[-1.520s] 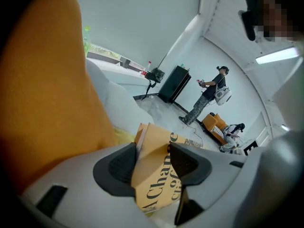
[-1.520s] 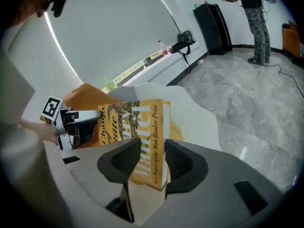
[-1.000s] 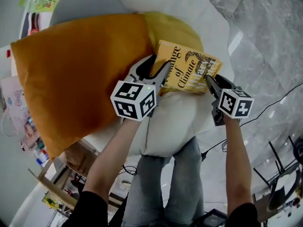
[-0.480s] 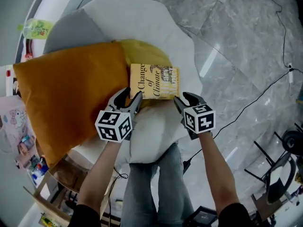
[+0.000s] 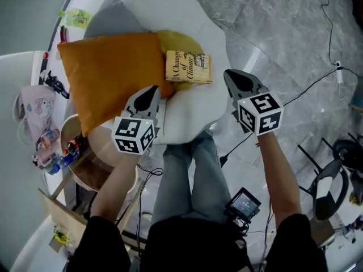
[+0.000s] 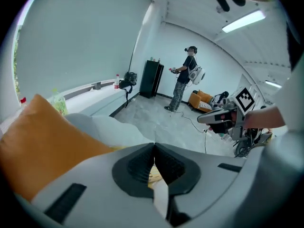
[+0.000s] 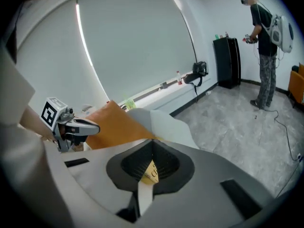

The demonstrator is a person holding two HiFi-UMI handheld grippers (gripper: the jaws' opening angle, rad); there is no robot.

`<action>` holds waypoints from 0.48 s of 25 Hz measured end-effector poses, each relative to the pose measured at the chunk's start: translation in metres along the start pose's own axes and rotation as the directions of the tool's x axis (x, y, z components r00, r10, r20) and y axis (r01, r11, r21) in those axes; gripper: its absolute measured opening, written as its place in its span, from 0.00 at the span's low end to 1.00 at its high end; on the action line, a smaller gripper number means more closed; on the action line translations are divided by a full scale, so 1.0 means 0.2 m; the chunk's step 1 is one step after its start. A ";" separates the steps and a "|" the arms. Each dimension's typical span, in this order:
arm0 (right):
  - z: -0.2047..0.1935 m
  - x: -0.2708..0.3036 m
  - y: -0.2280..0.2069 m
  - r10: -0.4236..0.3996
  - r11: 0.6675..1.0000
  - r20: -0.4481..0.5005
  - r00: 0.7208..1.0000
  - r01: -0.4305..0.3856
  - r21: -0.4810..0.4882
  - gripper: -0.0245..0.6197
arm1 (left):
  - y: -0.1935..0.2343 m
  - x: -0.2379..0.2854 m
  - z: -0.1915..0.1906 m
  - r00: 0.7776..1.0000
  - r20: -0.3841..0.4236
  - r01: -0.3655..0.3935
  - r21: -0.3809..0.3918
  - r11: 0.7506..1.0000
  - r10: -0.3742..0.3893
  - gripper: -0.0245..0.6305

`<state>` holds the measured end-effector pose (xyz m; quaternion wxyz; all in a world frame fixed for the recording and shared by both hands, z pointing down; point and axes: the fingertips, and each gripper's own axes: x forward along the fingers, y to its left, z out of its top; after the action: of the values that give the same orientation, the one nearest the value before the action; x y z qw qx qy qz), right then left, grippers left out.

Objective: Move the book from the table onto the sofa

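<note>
Two tongs, left tongs (image 5: pixel 151 92) and right tongs (image 5: pixel 231 76), just closed empty and lifted clear; book (image 5: pixel 188 67) lies on the sofa (image 5: pixel 193 111), seemingly atop a yellow cushion (image 5: pixel 171 42); task looks done.

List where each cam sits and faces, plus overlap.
Head view: on the person's head, facing steeply down at the book on the sofa, atop its yellow cushion; shows forearms, legs, left gripper, right gripper.
Left gripper view: on that gripper, facing along its shut fingers across the room; shows the right gripper.
Right gripper view: on that gripper, facing along shut fingers past the book's corner; shows the left gripper.
Shared: both gripper views catch the orange cushion and a standing person.
</note>
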<state>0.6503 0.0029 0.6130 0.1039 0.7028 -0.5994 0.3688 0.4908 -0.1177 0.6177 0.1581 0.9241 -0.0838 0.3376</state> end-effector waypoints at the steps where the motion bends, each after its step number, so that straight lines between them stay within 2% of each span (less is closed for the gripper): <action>1: 0.09 -0.09 0.03 0.002 1.000 0.019 1.000 -0.001 -0.026 0.06 | -0.04 -0.09 0.06 1.000 0.012 0.002 0.002 1.000 -0.002 0.06; 4: 0.34 -0.37 0.16 0.016 0.996 0.075 0.997 -0.009 -0.090 0.06 | -0.16 -0.38 0.26 0.998 0.064 0.003 0.021 1.000 -0.004 0.06; 7: 0.57 -0.65 0.28 0.019 0.992 0.144 0.989 0.000 -0.127 0.06 | -0.28 -0.68 0.49 0.990 0.142 -0.009 0.094 0.996 -0.005 0.06; 12: 0.84 -1.07 0.48 0.011 0.984 0.243 0.970 0.033 -0.176 0.06 | -0.46 -1.14 0.76 0.961 0.277 -0.048 0.136 0.990 0.008 0.06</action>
<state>0.6256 0.0429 0.3286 0.0944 0.7339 -0.6343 0.2241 0.4333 -0.0740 0.3374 0.0742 0.9697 -0.0938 0.2129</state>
